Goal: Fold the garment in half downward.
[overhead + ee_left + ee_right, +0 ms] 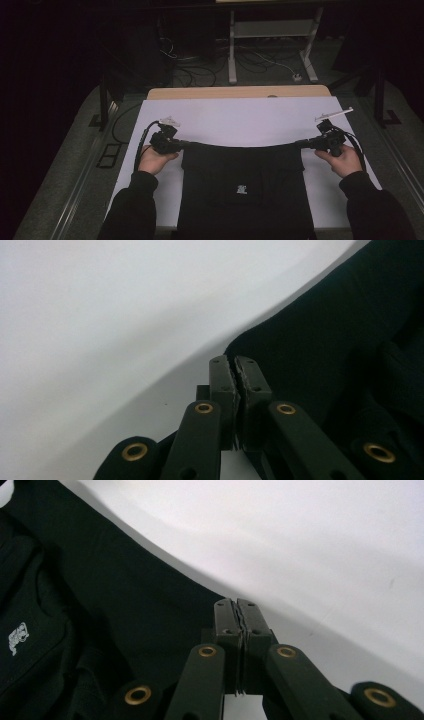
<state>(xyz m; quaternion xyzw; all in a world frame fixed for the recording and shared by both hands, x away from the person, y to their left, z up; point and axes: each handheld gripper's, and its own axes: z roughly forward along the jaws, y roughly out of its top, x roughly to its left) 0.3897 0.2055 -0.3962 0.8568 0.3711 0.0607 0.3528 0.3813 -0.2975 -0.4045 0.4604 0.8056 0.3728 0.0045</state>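
A black garment [245, 175] with a small white logo [242, 189] lies on a white sheet [240, 117] and hangs over the near table edge. Its far edge is pulled into a taut line between my two grippers. My left gripper [185, 144] is shut on the left corner of that edge, and my right gripper [300, 143] is shut on the right corner. In the left gripper view the jaws [233, 362] are pressed together at the edge of the black cloth [325, 340]. The right gripper view has the jaws [236, 604] closed on the cloth [115, 595], with the logo [17, 637] at far left.
The white sheet covers a wooden table [240, 92], bare beyond the garment. Behind the table, cables [190, 75] and a white desk frame [232, 50] stand on the dark floor. A black stand [104, 100] rises at the table's left.
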